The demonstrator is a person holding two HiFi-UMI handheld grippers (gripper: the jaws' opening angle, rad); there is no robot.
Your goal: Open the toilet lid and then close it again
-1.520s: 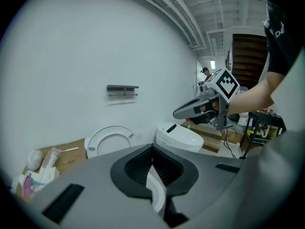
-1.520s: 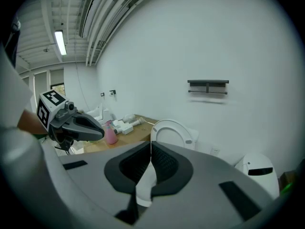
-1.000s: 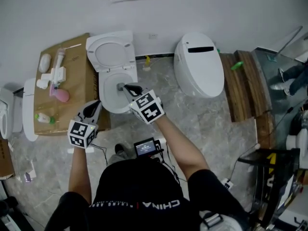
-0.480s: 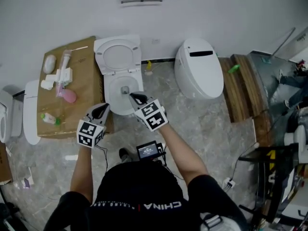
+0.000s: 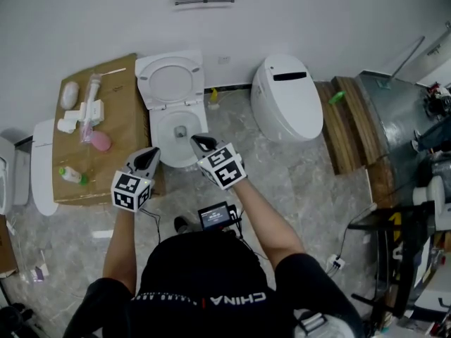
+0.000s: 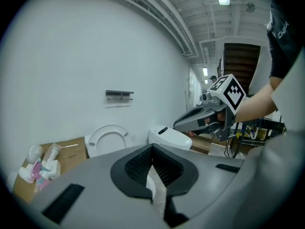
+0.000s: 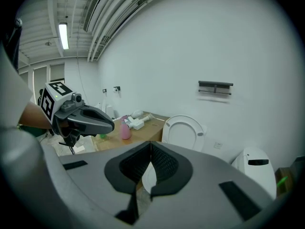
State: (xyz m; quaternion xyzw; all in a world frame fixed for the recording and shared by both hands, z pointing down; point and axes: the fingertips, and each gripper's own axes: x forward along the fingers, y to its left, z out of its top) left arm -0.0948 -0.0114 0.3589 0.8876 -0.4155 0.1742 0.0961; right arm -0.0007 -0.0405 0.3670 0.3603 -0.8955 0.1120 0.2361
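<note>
Both grippers had drawn back from the bowl [image 5: 176, 134] toward the person. The left gripper [image 5: 150, 155] and right gripper [image 5: 198, 141] were clenched on nothing, probably pausing between steps. Ahead of their tips, the toilet lid [image 5: 169, 78] stood raised against the wall, a smooth, glossy white oval, likely hard plastic, not yet closed.

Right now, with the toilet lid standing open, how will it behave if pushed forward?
The raised lid looks like moulded plastic, so likely stiff, not floppy. It stands at the back edge of the bowl, so it probably swings down on a hinge and may slam. Its glossy surface could let contact slip.
</note>
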